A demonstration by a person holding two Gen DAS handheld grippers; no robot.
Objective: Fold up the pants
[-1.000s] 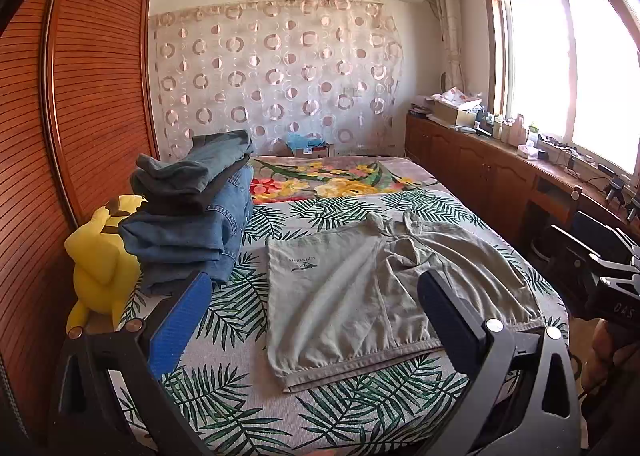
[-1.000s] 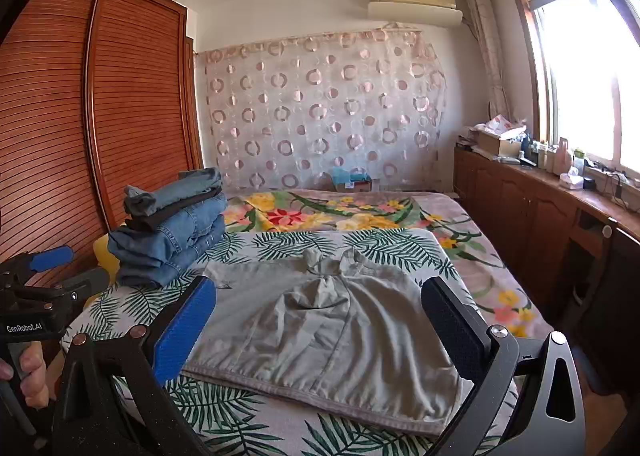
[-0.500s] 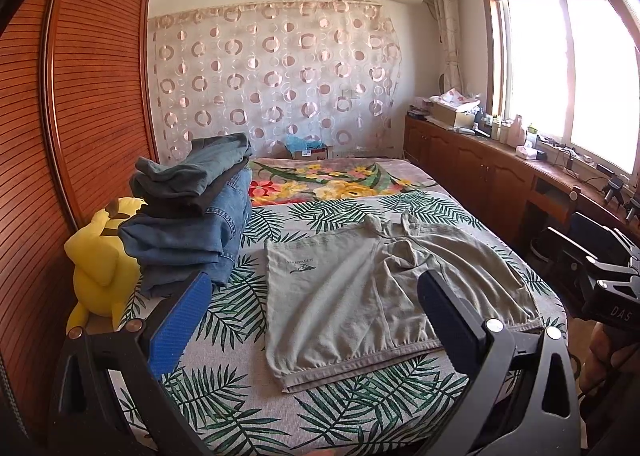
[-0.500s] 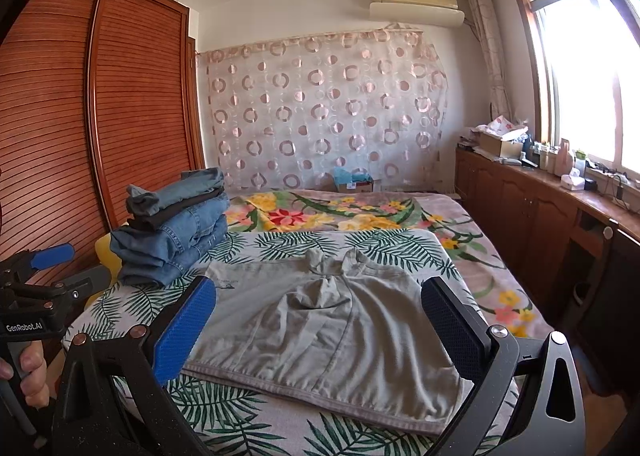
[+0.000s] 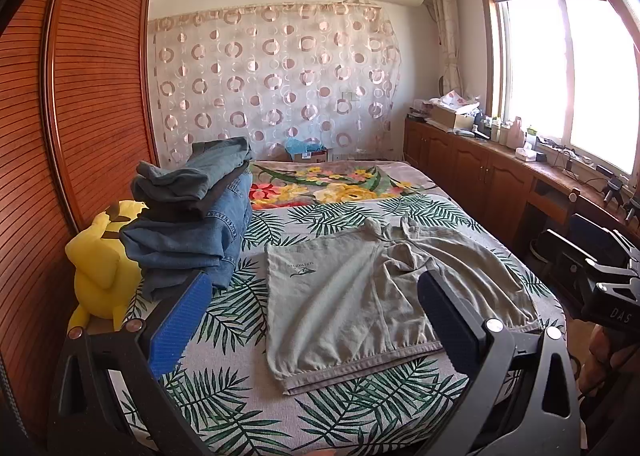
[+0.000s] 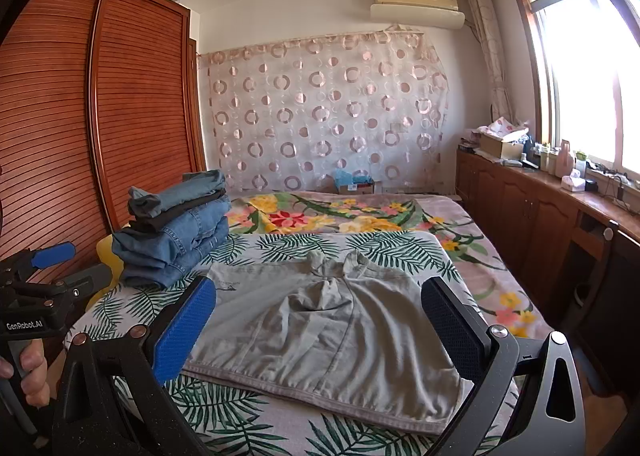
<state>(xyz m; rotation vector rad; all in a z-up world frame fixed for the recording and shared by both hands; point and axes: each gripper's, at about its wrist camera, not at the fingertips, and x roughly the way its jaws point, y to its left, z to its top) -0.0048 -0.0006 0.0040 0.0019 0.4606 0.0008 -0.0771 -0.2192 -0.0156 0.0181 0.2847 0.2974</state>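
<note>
Grey-green pants (image 5: 360,296) lie spread flat on the palm-leaf bedspread, waistband toward me, crotch bunched near the far end; they also show in the right wrist view as pants (image 6: 332,328). My left gripper (image 5: 316,320) hangs open above the bed's near edge, nothing between its blue pads. My right gripper (image 6: 320,324) is open too, held above the near waistband edge and empty. The left gripper (image 6: 44,296) appears at the far left of the right wrist view, held by a hand. The right gripper (image 5: 600,288) shows at the right edge of the left wrist view.
A stack of folded jeans (image 5: 192,223) sits on the bed's left side beside a yellow plush toy (image 5: 104,264). A wooden wardrobe (image 5: 80,95) stands on the left. A low cabinet (image 5: 500,175) with clutter runs under the window on the right. A floral blanket (image 5: 340,183) covers the far end.
Both grippers have tilted slightly upward, showing more ceiling. The pants and the jeans stack have not moved.
</note>
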